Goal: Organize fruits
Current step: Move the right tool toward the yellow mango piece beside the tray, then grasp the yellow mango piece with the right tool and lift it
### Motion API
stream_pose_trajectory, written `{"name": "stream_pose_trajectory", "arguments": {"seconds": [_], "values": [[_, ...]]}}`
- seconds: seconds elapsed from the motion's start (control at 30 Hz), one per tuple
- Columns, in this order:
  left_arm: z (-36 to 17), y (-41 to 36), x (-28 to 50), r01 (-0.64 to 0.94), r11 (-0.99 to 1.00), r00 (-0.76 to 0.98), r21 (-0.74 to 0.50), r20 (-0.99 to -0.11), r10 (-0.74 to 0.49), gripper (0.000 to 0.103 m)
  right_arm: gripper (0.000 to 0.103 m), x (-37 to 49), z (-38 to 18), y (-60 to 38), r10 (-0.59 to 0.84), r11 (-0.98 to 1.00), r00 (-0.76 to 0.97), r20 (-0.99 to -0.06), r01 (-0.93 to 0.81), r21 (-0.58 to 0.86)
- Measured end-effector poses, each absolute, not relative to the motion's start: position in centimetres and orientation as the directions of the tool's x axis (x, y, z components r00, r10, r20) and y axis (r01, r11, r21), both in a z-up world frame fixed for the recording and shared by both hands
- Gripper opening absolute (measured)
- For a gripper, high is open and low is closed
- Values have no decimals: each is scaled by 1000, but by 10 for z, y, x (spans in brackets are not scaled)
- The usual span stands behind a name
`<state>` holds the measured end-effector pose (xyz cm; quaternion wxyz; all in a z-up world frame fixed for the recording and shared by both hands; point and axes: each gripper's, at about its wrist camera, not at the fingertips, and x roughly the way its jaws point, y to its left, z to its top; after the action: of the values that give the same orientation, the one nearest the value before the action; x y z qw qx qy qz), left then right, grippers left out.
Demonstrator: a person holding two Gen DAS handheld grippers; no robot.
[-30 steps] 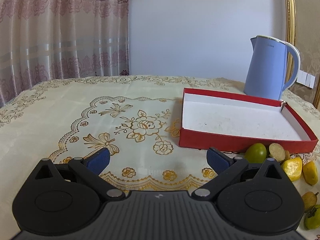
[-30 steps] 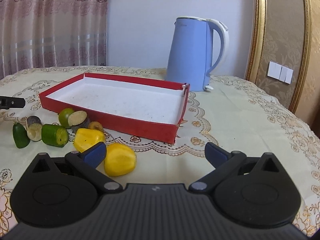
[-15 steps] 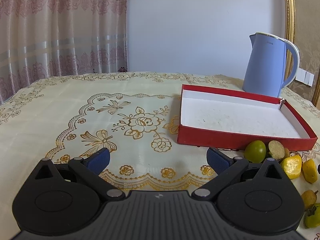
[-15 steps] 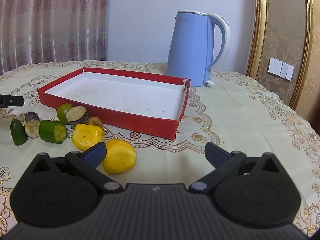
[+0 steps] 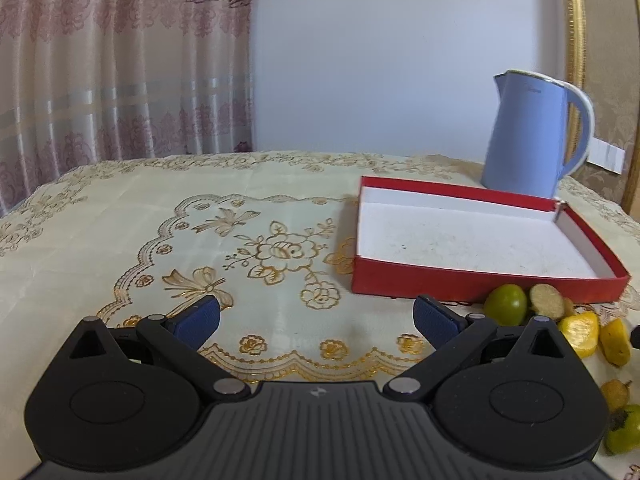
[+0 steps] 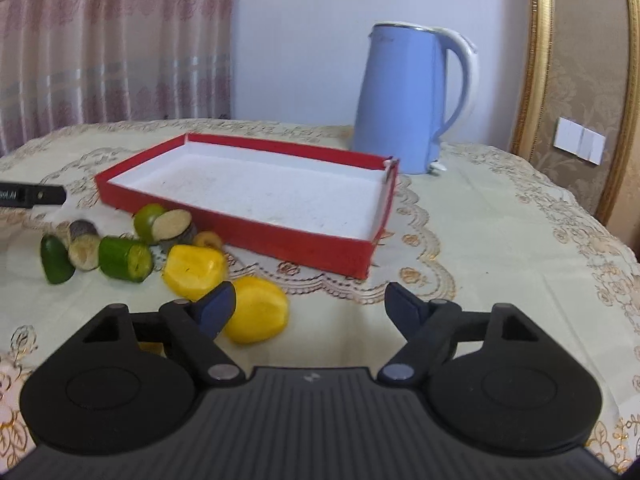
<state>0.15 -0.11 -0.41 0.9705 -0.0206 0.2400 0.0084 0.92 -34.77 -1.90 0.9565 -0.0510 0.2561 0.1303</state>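
None of the fruit is sitting in the red box yet, so the whole job looks like it is waiting to be done. The box is lying just ahead of the right tool, with its white floor showing bare. The fruit pieces are lying on the surface in front of the box's near wall: a yellow piece is sitting right beside the right tool's left finger, another yellow piece is just past it, and green pieces are resting further to the left. The right tool is standing wide open and holding nothing. The left tool is also spread wide and holding nothing, hanging over bare tablecloth, with a round green fruit off to its right. The box walls are low, so lifting fruit over them is likely easy. The blue kettle is standing close behind the box, so I think reaching far back is risky. Plenty of open cloth is lying to the right of the right tool.
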Motion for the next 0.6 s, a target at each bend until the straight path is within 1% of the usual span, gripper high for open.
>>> {"name": "stream_pose_trajectory", "arguments": {"seconds": [0.03,0.13,0.27,0.33,0.37,0.43,0.53,0.6], "values": [[-3,-2,-1,-15,999,884,-36,-468,-3,103,76,9,-19,-347,239,956,828,-508,-292,-27],[-1,-7,-9,25,999,884,-32,-467,-37,103,43,12,-20,-342,276,942,802,-530,-334,-15],[-2,-21,-21,70,997,889,15,-455,-55,103,44,15,-17,-333,283,932,791,-543,-361,-40],[0,-27,-25,86,996,880,38,-472,-58,103,43,14,-13,-328,288,927,788,-544,-372,-50],[1,-29,-28,93,995,878,40,-475,-64,103,41,12,-13,-325,294,921,782,-549,-386,-57],[3,-32,-32,109,993,872,34,-484,-79,103,41,13,-16,-321,305,913,765,-567,-405,-55],[3,-37,-33,119,992,865,48,-495,-80,103,44,15,-21,-319,288,915,765,-576,-397,-69],[2,-39,-33,123,991,859,53,-506,-80,103,41,16,-20,-323,293,919,766,-572,-390,-51]]}}
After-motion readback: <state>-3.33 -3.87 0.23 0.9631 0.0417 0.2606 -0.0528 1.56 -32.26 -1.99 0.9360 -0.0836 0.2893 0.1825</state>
